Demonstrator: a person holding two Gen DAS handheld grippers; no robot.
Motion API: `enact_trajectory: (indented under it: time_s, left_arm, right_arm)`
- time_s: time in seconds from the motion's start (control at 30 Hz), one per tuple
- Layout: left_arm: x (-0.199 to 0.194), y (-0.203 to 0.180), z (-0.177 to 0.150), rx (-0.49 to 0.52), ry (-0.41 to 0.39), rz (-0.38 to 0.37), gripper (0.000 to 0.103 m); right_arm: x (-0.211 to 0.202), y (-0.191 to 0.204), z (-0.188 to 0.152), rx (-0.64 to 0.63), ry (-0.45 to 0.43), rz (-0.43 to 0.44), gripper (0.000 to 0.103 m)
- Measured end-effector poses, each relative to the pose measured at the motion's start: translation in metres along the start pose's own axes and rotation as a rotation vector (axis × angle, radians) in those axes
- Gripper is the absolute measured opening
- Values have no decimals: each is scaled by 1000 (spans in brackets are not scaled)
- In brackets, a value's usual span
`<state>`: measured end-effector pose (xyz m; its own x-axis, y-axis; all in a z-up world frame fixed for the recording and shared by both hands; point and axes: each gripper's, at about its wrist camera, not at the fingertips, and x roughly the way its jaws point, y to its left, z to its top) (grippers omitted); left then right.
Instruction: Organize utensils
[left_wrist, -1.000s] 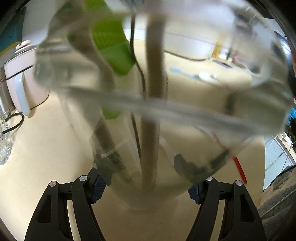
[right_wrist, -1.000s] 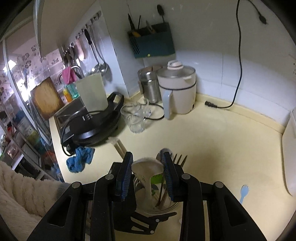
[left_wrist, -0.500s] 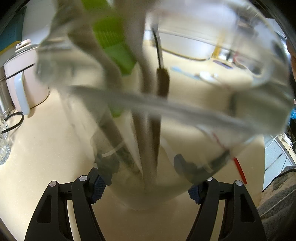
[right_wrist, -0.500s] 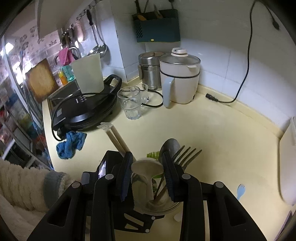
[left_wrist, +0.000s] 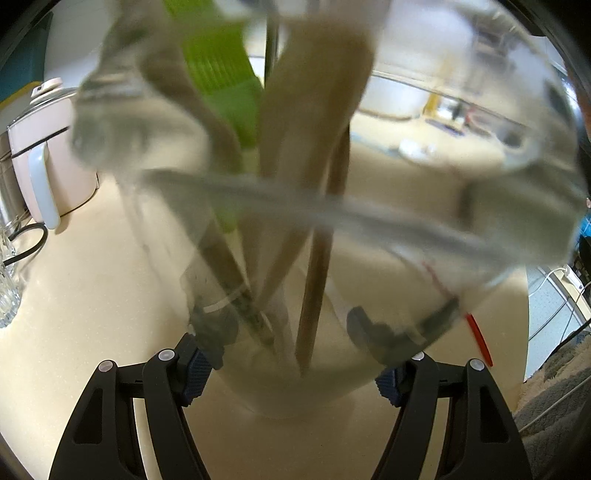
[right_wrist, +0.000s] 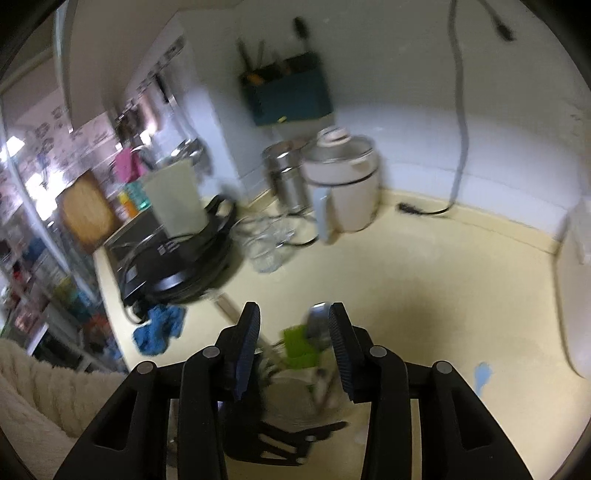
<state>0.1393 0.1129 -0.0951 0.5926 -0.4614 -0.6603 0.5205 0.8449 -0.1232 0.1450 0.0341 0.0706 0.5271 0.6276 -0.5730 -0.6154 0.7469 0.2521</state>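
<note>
Glass jar: on cream counter, clamped at base by left gripper, pads each side. Contents: wooden spoon, chopstick, green spatula, upright/leaning. Right gripper: above jar, jaws apart w/ nothing between; view blurred, prob. metal spoon just below. Far left: white cooker. Blue spoon lies near right.

clear glass jar | green spatula | beige spoon | cream counter | blue cloth
</note>
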Motion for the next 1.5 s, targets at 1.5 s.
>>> enact_trajectory:
  time_s: [1.5]
  left_arm:
    - [0,1,-1,0,1,-1,75]
  right_arm:
    - [-26,-205,-127,632,260,-474,39]
